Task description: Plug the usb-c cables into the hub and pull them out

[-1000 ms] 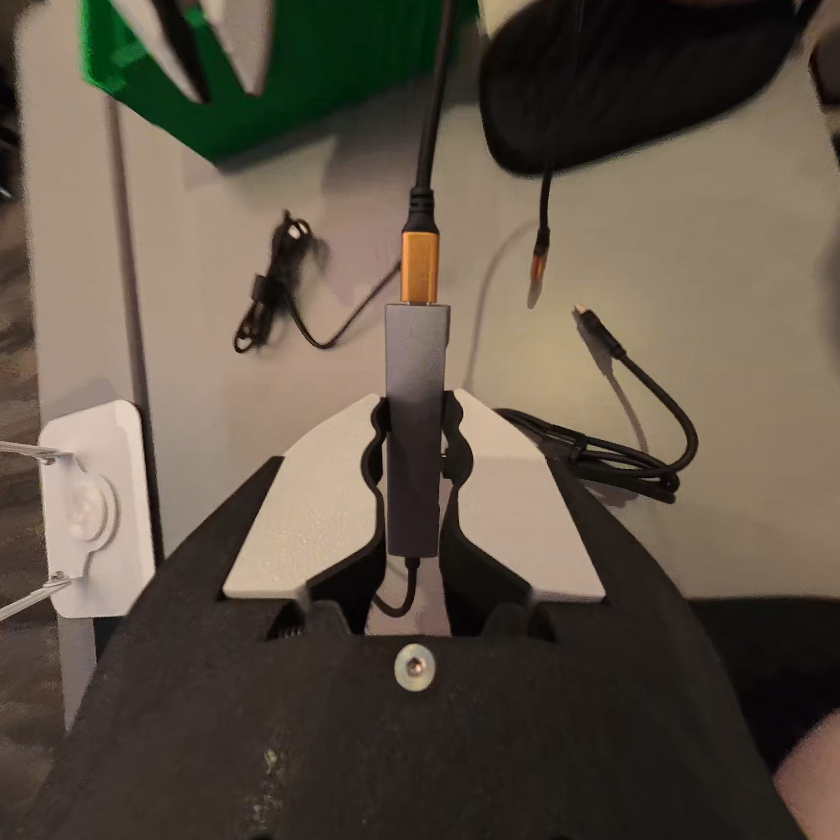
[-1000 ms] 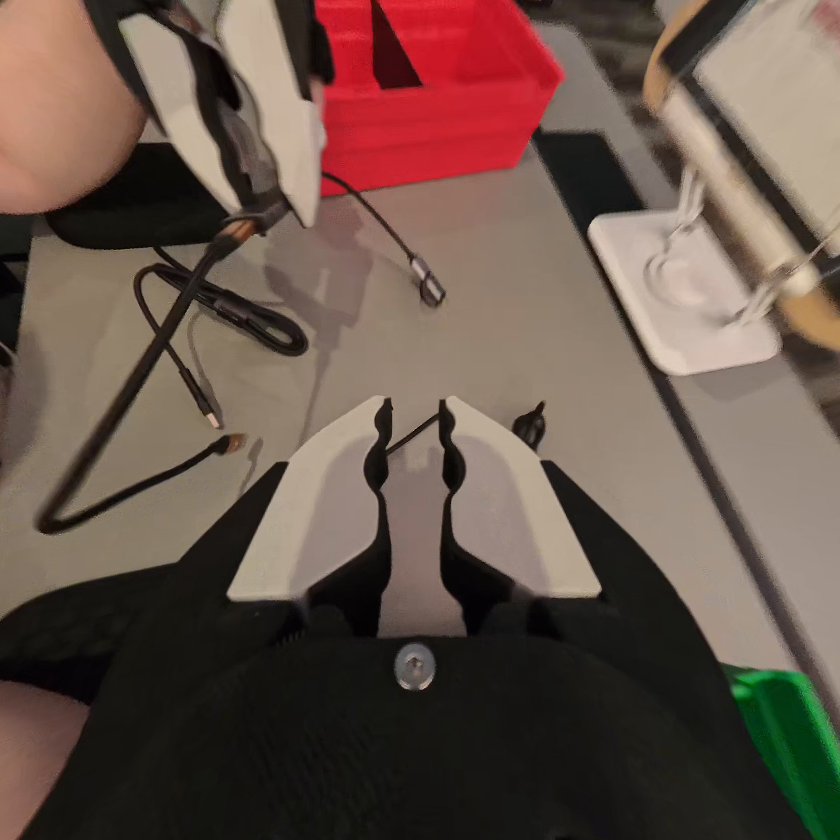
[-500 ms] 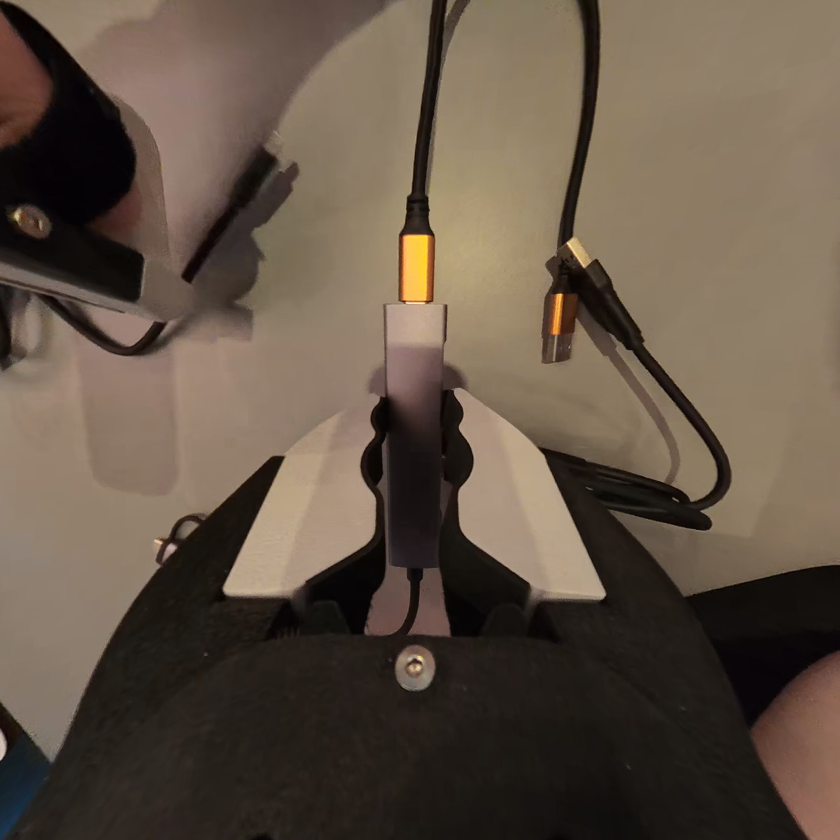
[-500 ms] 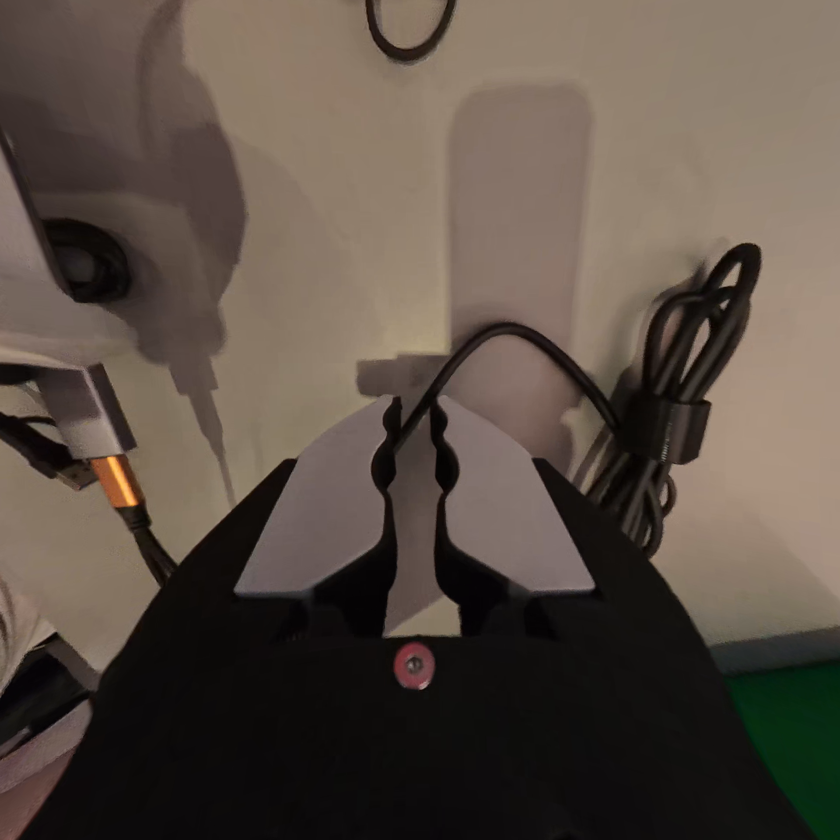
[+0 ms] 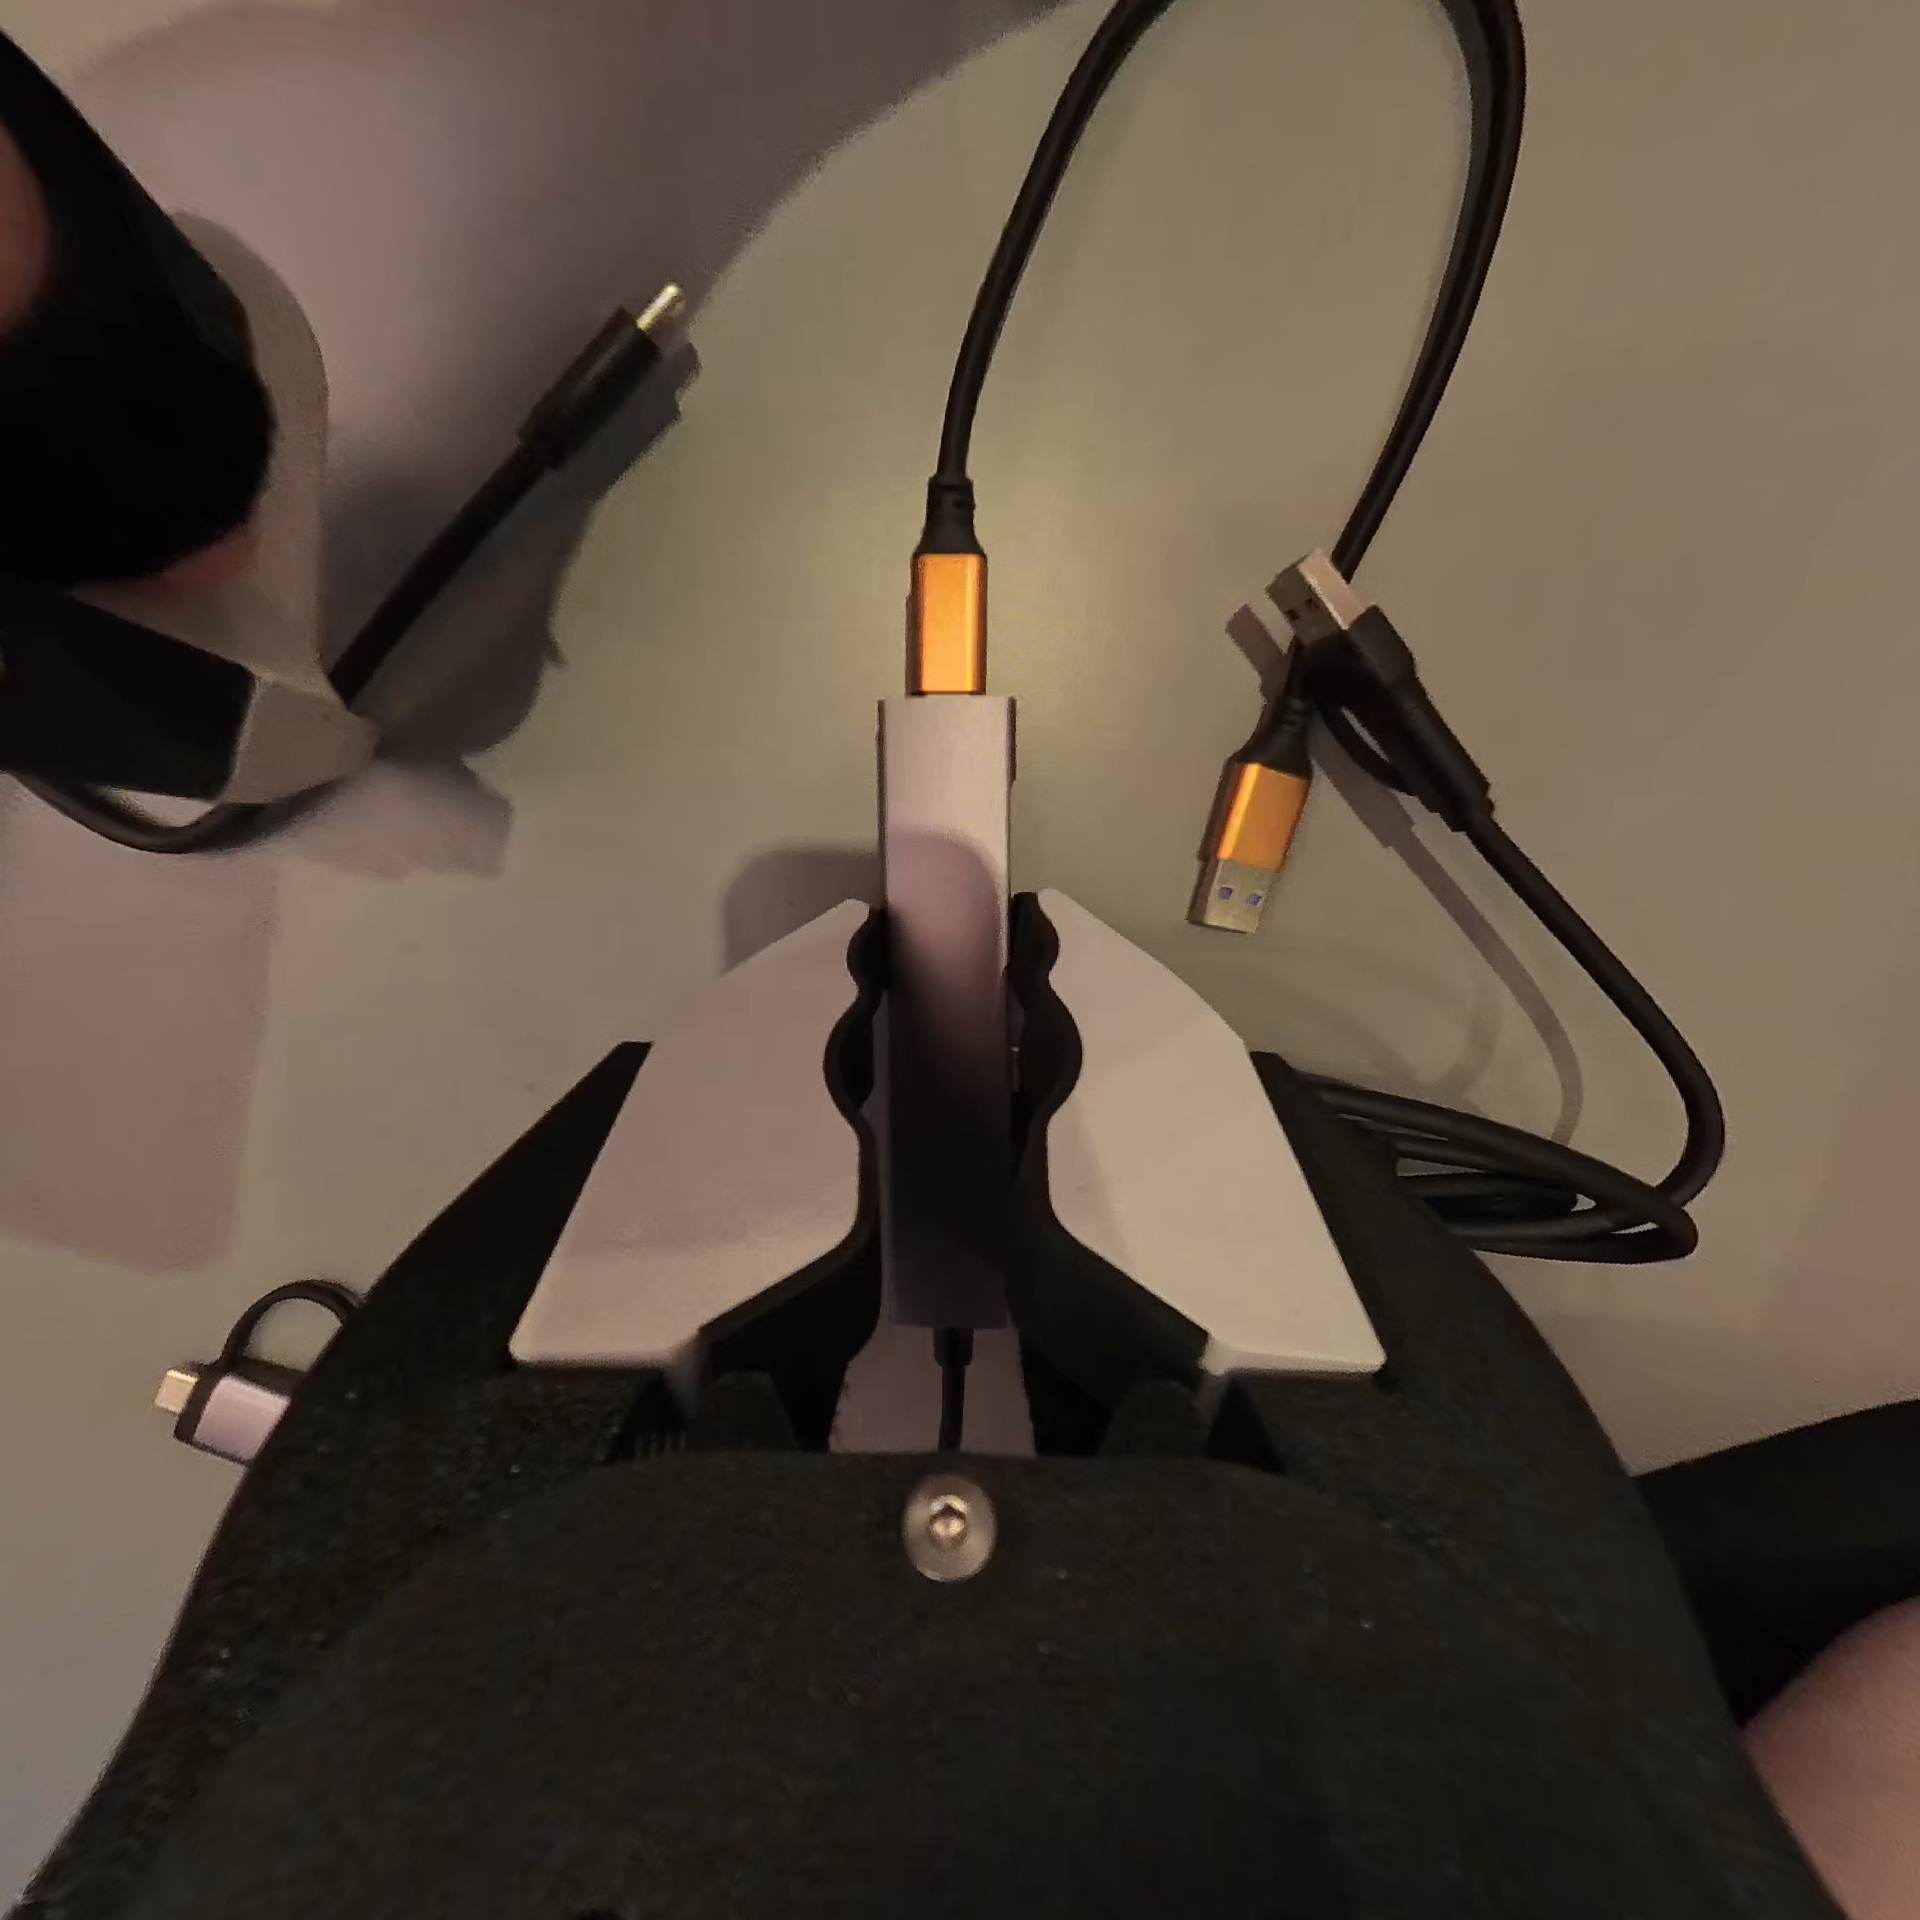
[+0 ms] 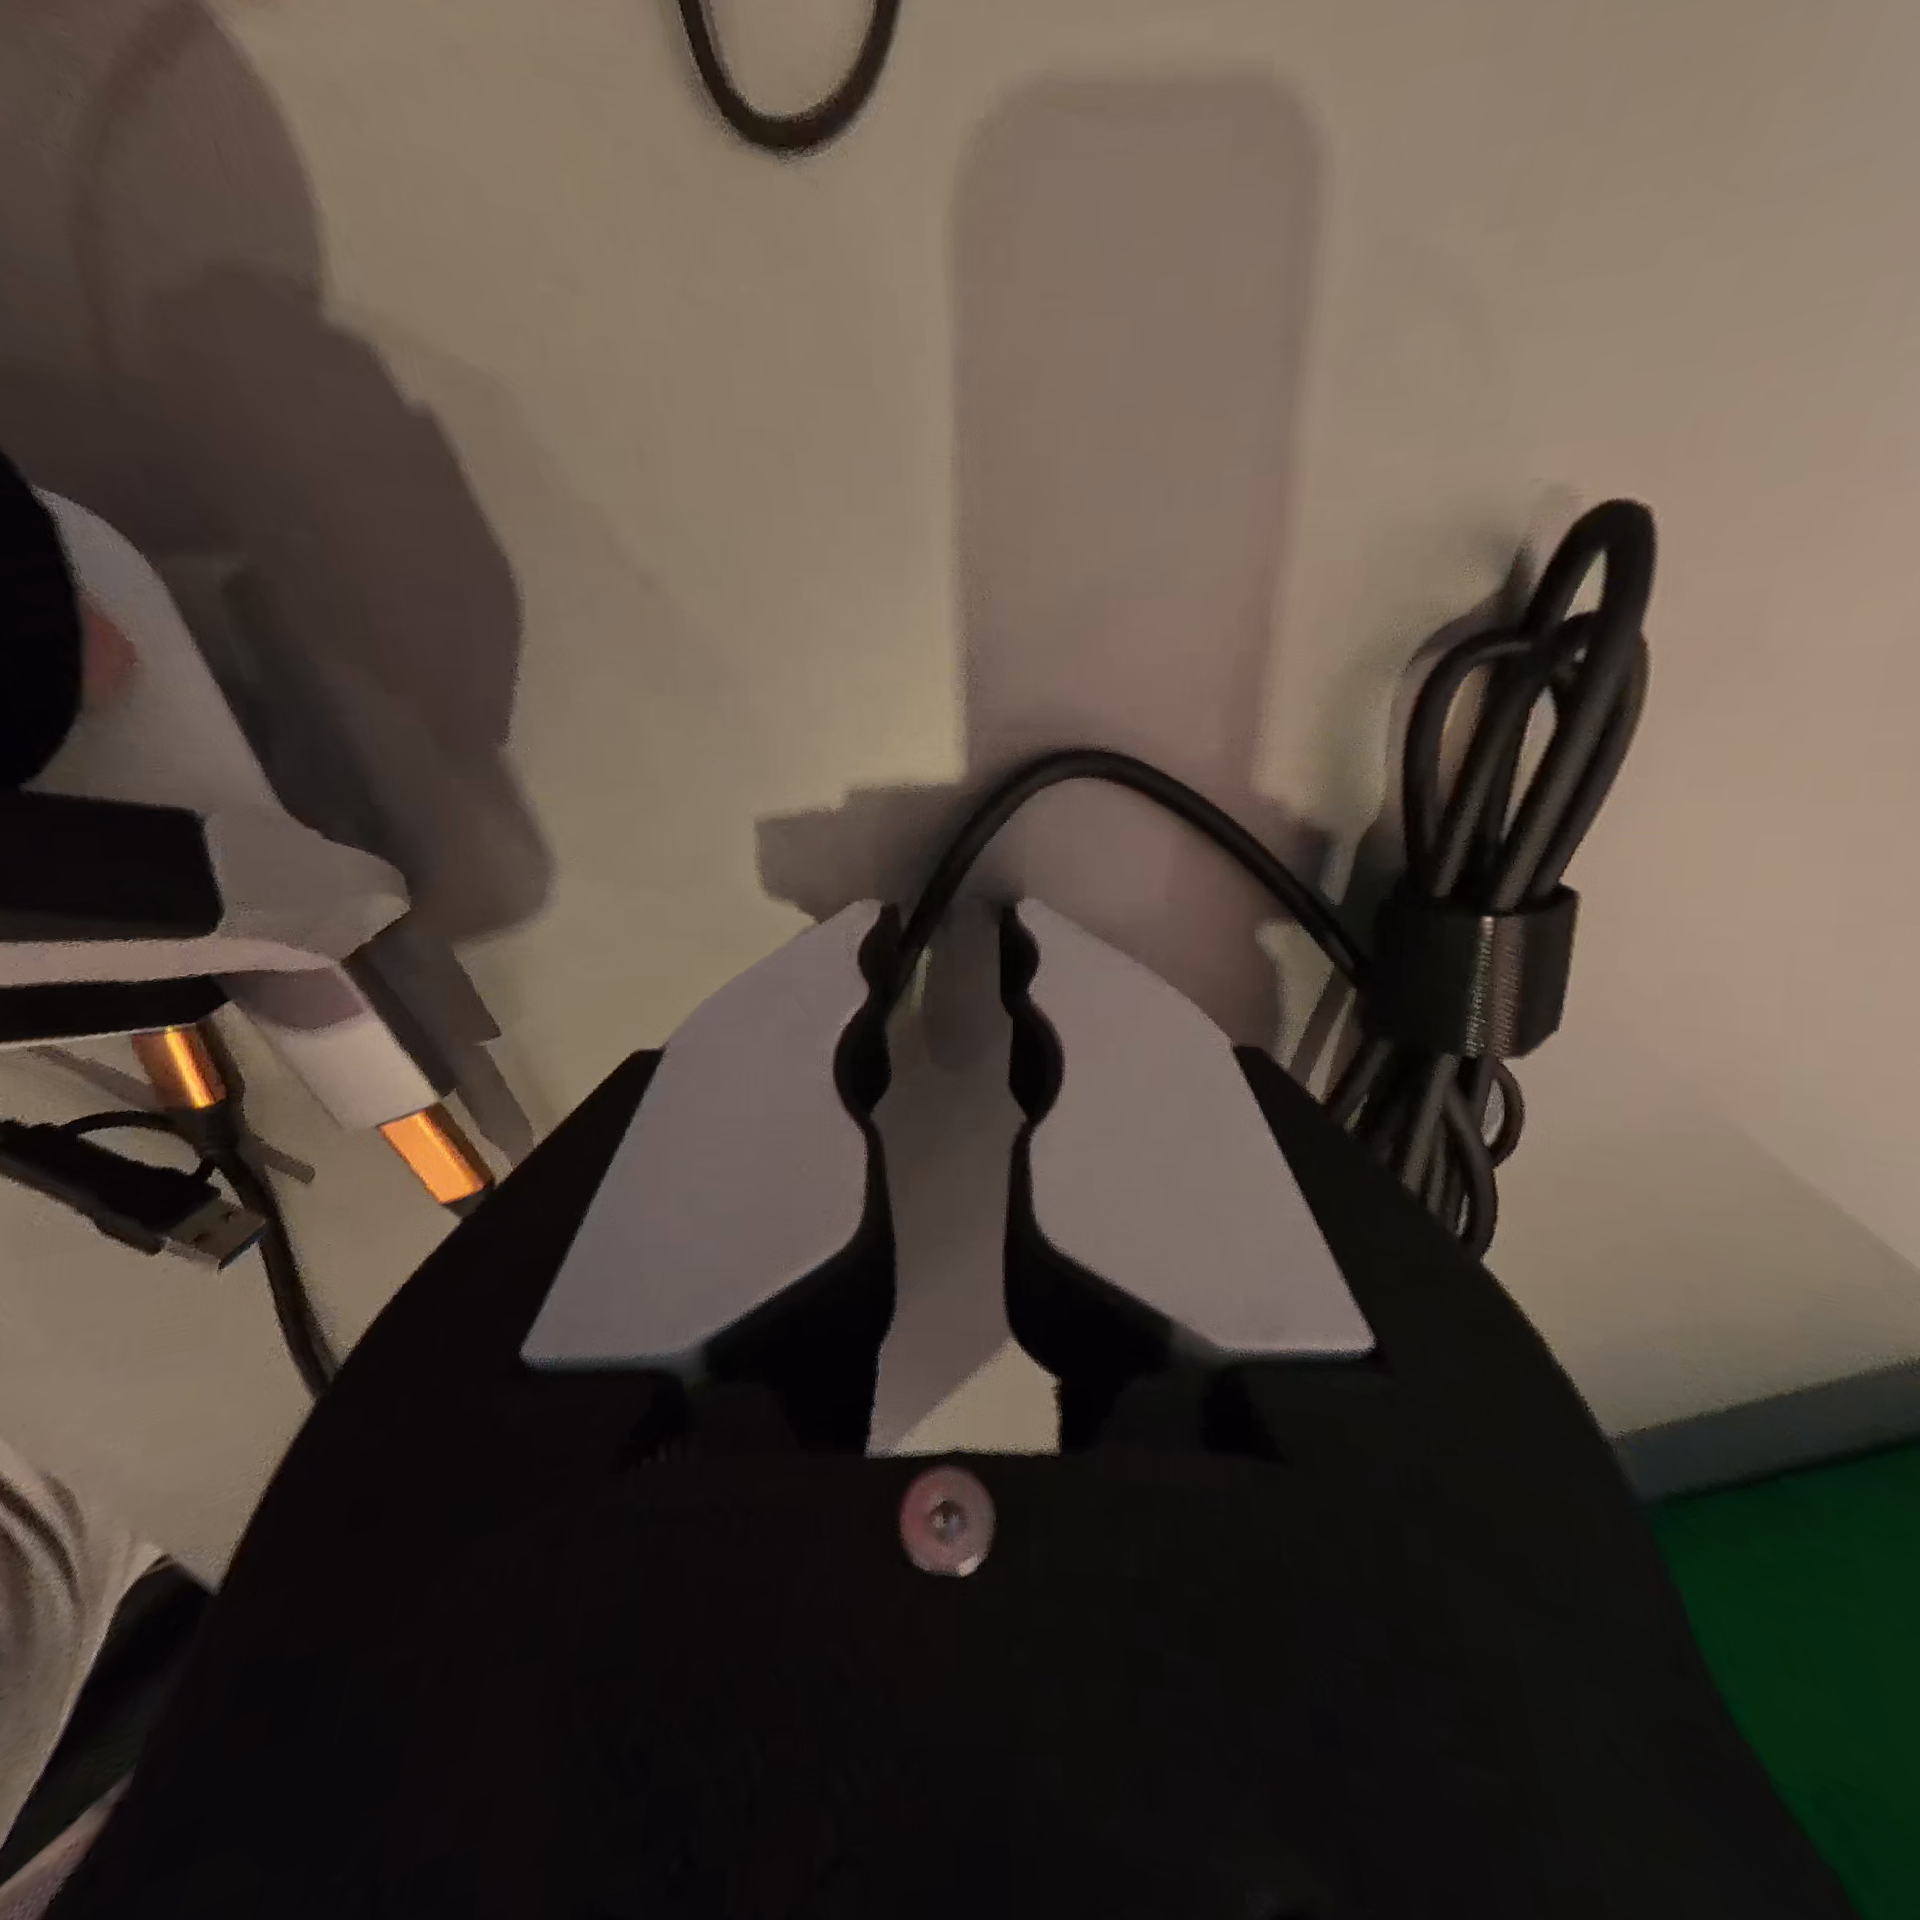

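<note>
No writing to read anywhere; nothing legible on the hub (image 5: pixel 945 935), the cable plugs or the table (image 5: pixel 1714 520).

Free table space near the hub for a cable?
Free: bare grey table left of the left gripper, between the right gripper and the small grey adapter plug; also beyond the right gripper's tips, left of the strapped black cable bundle. Crowded: right of the grey hub, with the orange USB-A plug and black coil.

left gripper (image 5: pixel 945 914) clamped; right gripper (image 6: pixel 940 920) parted.
</note>
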A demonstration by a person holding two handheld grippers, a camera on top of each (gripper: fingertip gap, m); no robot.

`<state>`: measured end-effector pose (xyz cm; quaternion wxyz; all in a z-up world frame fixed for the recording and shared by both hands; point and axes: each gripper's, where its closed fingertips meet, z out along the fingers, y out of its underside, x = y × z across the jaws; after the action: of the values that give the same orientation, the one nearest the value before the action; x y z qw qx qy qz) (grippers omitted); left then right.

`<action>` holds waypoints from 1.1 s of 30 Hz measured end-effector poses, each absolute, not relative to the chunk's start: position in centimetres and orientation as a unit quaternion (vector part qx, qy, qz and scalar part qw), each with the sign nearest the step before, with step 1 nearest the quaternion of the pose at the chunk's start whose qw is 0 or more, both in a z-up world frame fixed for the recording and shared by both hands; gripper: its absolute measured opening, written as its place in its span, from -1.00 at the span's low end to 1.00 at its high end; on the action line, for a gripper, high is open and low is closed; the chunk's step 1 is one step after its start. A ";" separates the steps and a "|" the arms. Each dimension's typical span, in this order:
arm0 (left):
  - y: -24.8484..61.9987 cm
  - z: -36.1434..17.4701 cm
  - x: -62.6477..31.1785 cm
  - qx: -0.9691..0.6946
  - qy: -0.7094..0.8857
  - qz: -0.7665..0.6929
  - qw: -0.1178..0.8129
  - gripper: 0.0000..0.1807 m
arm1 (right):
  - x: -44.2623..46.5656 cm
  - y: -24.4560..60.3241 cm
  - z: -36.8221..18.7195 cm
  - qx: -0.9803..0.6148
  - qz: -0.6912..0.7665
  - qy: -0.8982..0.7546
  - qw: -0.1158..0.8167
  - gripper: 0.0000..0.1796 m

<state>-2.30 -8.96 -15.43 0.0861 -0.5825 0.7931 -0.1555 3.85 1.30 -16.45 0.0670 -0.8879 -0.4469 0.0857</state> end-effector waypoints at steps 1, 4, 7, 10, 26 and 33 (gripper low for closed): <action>-8.9 -15.3 -2.1 -0.583 0.792 -0.158 0.092 -0.75 | 3.7 1.4 -16.4 -0.887 0.085 -0.449 0.071 -0.88; -8.0 -14.6 -1.4 -0.590 0.782 -0.150 0.131 -0.59 | 3.8 1.2 -16.5 -0.887 0.089 -0.449 0.061 -0.93; -7.4 -13.1 -0.8 -0.590 0.773 -0.153 0.177 -0.43 | 3.3 2.1 -14.8 -0.887 0.136 -0.429 0.101 -0.94; -6.7 -10.3 -0.8 -0.593 0.754 -0.167 0.229 -0.37 | 2.2 3.5 -10.9 -0.873 0.241 -0.381 0.185 -0.95; -4.5 5.3 -2.7 -0.567 0.519 -0.434 0.471 -0.56 | -1.2 1.0 8.5 -0.585 0.645 -0.282 0.402 -0.95; -4.7 5.9 0.2 -0.586 0.397 -0.605 0.363 -0.51 | -1.3 0.7 11.0 -0.555 0.591 -0.285 0.512 -0.96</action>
<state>0.24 -4.69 5.91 0.3633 -0.5865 0.3968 -0.6054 -1.34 0.67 11.02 0.5118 -0.5547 -0.2852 0.5908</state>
